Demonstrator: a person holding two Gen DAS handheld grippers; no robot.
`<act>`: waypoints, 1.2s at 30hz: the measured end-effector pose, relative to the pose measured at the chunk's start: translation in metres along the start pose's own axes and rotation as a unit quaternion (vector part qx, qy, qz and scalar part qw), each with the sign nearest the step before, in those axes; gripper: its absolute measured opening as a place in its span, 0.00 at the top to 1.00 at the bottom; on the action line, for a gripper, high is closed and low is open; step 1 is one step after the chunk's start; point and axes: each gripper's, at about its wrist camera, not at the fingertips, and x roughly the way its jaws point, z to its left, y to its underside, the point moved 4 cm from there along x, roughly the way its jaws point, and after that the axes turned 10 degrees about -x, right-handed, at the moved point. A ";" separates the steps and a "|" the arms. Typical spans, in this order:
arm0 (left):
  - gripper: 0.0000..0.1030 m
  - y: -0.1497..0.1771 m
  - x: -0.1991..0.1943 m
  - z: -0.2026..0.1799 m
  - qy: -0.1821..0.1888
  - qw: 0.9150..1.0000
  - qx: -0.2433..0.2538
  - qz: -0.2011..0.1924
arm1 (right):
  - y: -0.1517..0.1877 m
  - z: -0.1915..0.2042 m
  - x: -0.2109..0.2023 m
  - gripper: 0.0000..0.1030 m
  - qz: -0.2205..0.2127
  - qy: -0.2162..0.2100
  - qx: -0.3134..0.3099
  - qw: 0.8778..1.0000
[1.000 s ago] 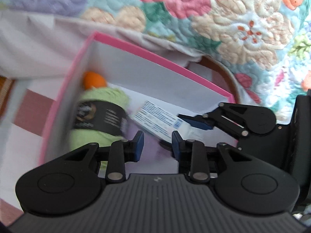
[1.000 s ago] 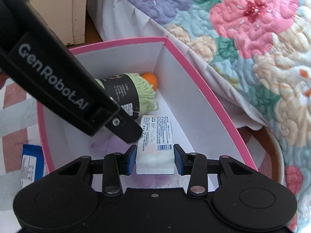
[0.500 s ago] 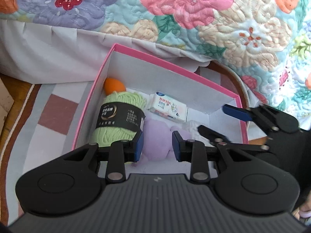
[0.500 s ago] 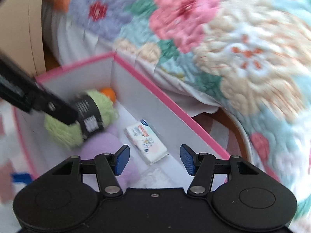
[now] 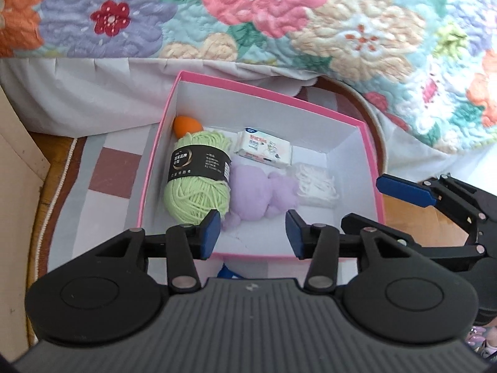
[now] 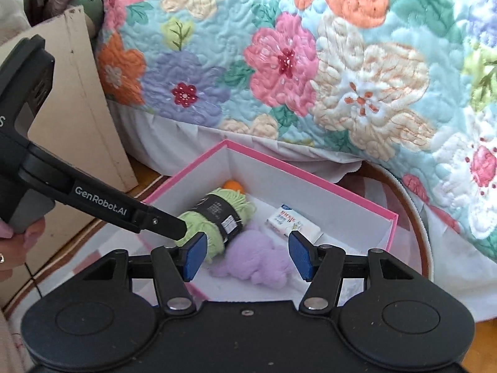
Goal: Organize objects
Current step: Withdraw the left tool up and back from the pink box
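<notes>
Hovering above the near edge of the pink box (image 5: 348,127), the left hand-held gripper (image 5: 253,233) has its jaws opening with nothing between them; a second ago they were nearly shut. The right hand-held gripper (image 6: 247,259) is also empty, its jaws wide apart; a second ago they clamped the white tissue pack (image 5: 264,147), which now lies released on the box floor near the far wall.

Contents of the box, near to far:
- A purple soft toy (image 5: 257,191) sits near the middle, touching the green yarn ball (image 5: 198,180) along the left wall.
- A small white bundle (image 5: 315,185) lies just right of the toy.
- The tissue pack lies beyond the toy.
- An orange egg-shaped sponge (image 5: 185,126) occupies the far left corner, behind the yarn.

Both grippers have risen clear of the box since the release. Judgement: this placement step is complete. A blue item (image 5: 228,272) shows on the rug just outside the near edge, so it probably remains to be stored. The box stands on a checked rug (image 5: 108,171) beside a bed with a floral quilt (image 5: 310,25).
</notes>
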 end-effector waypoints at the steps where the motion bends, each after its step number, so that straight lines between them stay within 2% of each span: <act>1: 0.52 0.001 -0.005 -0.001 -0.001 1.000 0.005 0.001 | 0.001 0.001 -0.005 0.35 0.003 0.003 0.006 1.000; 6: 0.42 0.011 -0.028 -0.006 -0.021 0.999 0.035 0.001 | 0.008 0.007 -0.030 0.33 0.014 0.019 0.016 1.000; 9: 0.38 0.020 -0.041 -0.006 -0.036 0.998 0.047 -0.001 | 0.013 0.017 -0.050 0.33 -0.002 0.020 0.011 1.000; 12: 0.37 0.029 -0.051 -0.001 -0.024 0.999 0.046 0.012 | 0.019 0.022 -0.065 0.33 -0.005 0.016 0.026 1.000; 16: 0.32 0.038 -0.063 0.005 -0.023 0.999 0.044 0.014 | 0.027 0.033 -0.077 0.27 -0.003 0.010 0.032 0.999; 20: 0.30 0.048 -0.070 0.008 -0.029 0.998 0.055 0.017 | 0.036 0.045 -0.083 0.25 0.011 0.001 0.050 0.999; 28: 0.26 0.068 -0.075 0.008 -0.035 0.996 0.073 0.028 | 0.051 0.063 -0.088 0.13 0.046 -0.017 0.075 0.996; 32: 0.25 0.078 -0.080 0.004 -0.040 0.996 0.077 0.025 | 0.060 0.068 -0.085 0.13 0.067 -0.031 0.087 0.993; 36: 0.22 0.086 -0.085 0.001 -0.030 0.996 0.082 0.025 | 0.066 0.073 -0.082 0.12 0.080 -0.034 0.091 0.992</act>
